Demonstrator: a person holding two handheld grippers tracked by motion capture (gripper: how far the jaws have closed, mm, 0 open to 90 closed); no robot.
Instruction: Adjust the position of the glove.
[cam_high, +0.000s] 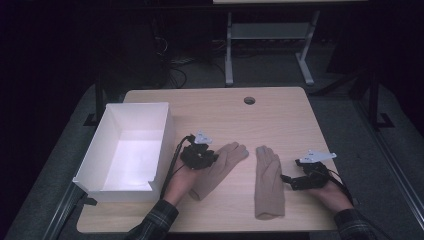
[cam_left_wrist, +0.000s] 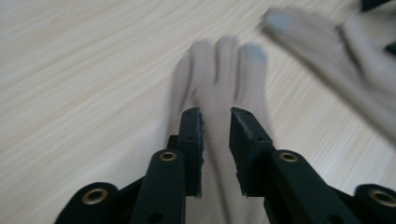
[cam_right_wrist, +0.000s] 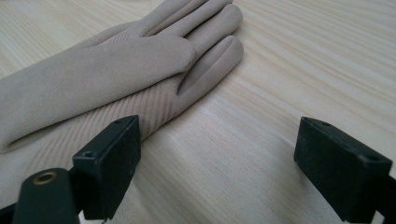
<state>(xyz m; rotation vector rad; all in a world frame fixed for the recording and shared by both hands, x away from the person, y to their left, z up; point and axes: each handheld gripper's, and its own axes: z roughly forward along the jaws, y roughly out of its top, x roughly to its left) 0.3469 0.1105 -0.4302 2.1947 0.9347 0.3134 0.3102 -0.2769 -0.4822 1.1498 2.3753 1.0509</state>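
While left gripper (cam_left_wrist: 216, 135) pinches left glove (cam_left_wrist: 219, 70) | right gripper (cam_right_wrist: 243, 172) spread beside right glove (cam_right_wrist: 121, 60) | lift fabric clear of bench (cam_high: 280, 115).

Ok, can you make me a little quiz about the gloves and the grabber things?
1. True or false: the left gripper has its jaws closed in around the left beige glove.
2. What stands at the table's left edge? A) a white open box B) a red bucket C) a stack of plates
3. Fill in the gap: the right gripper has its jaws wide ____, beside the right beige glove.

Key
1. True: its jaws sit narrowly on either side of the glove's fabric.
2. A: the white open box.
3. open: bare wood lies between the jaws, and the glove lies by one jaw.
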